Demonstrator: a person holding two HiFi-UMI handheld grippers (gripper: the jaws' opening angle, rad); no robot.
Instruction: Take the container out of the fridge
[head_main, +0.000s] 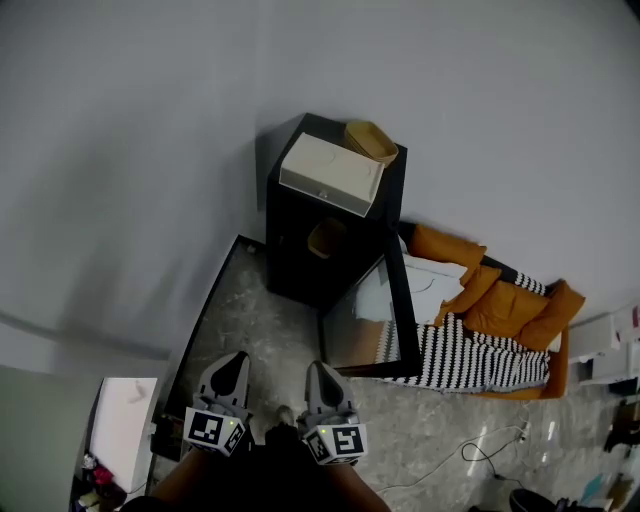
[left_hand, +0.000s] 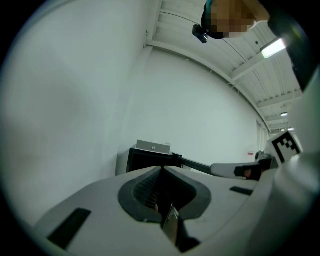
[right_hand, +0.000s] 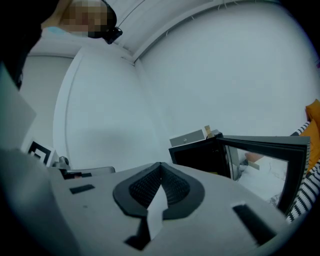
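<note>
A small black fridge (head_main: 296, 250) stands against the white wall with its glass door (head_main: 372, 318) swung open to the right. Inside it a tan container (head_main: 326, 238) shows on a shelf. In the head view both grippers are low, short of the fridge and side by side. My left gripper (head_main: 234, 362) is shut with nothing in it, and so is my right gripper (head_main: 320, 370). The left gripper view looks past the shut left gripper (left_hand: 161, 168) to the fridge (left_hand: 150, 160). Beyond the shut right gripper (right_hand: 160, 164), the right gripper view shows the fridge (right_hand: 200, 157) and its door (right_hand: 265, 148).
A white box (head_main: 331, 173) and a tan bowl (head_main: 371, 140) sit on top of the fridge. An orange sofa with a striped blanket (head_main: 480, 345) lies right of the door. A white cable (head_main: 485, 448) runs over the marble floor. A white object (head_main: 125, 420) stands at lower left.
</note>
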